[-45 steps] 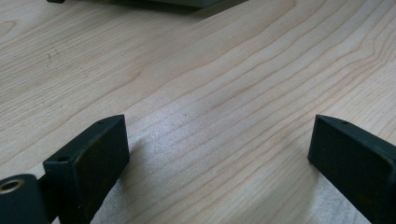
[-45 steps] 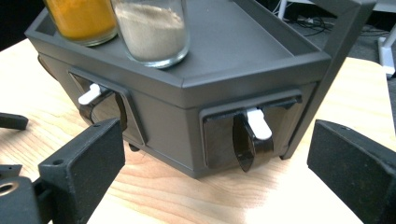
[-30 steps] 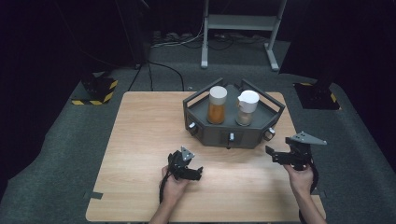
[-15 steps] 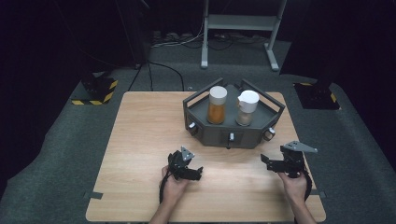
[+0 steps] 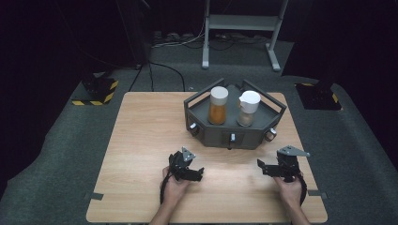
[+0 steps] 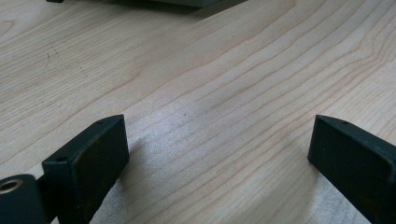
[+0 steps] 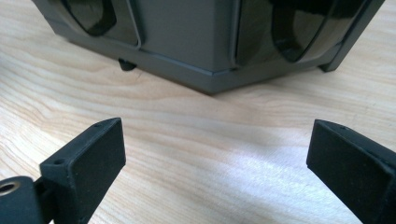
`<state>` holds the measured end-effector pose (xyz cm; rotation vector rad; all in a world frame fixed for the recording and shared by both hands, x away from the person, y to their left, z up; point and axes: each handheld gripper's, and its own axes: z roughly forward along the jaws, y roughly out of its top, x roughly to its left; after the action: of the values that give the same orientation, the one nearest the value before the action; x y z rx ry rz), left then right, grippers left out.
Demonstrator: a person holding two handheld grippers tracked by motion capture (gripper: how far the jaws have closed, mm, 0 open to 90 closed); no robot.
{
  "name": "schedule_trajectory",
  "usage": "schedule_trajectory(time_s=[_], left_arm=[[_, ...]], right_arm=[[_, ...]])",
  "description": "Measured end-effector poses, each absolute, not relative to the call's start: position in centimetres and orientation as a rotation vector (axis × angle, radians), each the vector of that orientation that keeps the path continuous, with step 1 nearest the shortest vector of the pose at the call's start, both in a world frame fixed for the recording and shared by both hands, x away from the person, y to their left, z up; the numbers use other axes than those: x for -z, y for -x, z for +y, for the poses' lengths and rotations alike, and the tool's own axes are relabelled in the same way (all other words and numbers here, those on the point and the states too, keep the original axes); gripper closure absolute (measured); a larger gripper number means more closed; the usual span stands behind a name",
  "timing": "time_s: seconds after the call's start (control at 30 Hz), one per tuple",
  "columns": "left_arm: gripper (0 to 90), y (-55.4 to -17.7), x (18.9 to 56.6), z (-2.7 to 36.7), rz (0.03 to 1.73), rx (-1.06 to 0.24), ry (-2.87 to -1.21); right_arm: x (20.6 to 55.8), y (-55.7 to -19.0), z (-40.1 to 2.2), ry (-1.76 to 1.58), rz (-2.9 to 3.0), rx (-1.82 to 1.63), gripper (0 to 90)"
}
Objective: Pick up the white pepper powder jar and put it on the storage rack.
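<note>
Right gripper (image 5: 263, 168) jaws apart, empty, low over table (image 5: 141, 140).
Grey rack (image 5: 233, 132) lies just ahead; left gripper (image 5: 196, 174), also apart, sits farther off.

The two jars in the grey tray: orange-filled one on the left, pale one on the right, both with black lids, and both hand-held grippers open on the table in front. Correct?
Not quite: the lids are white, not black, as the high view shows on the orange-filled jar and the pale jar in the grey tray. The left hand-held gripper and right hand-held gripper are open, holding nothing, in front of it.
</note>
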<state>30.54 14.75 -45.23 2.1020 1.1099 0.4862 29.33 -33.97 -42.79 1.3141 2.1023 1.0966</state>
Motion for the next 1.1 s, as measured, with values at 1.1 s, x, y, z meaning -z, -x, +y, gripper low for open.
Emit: schedule_trajectory(time_s=[1.1], left_arm=[[3.1, -30.6, 45.2, 14.7, 1.099, -0.485, -2.116]], right_arm=[[44.9, -32.0, -30.6, -1.314, 2.193, -0.93, 0.8]])
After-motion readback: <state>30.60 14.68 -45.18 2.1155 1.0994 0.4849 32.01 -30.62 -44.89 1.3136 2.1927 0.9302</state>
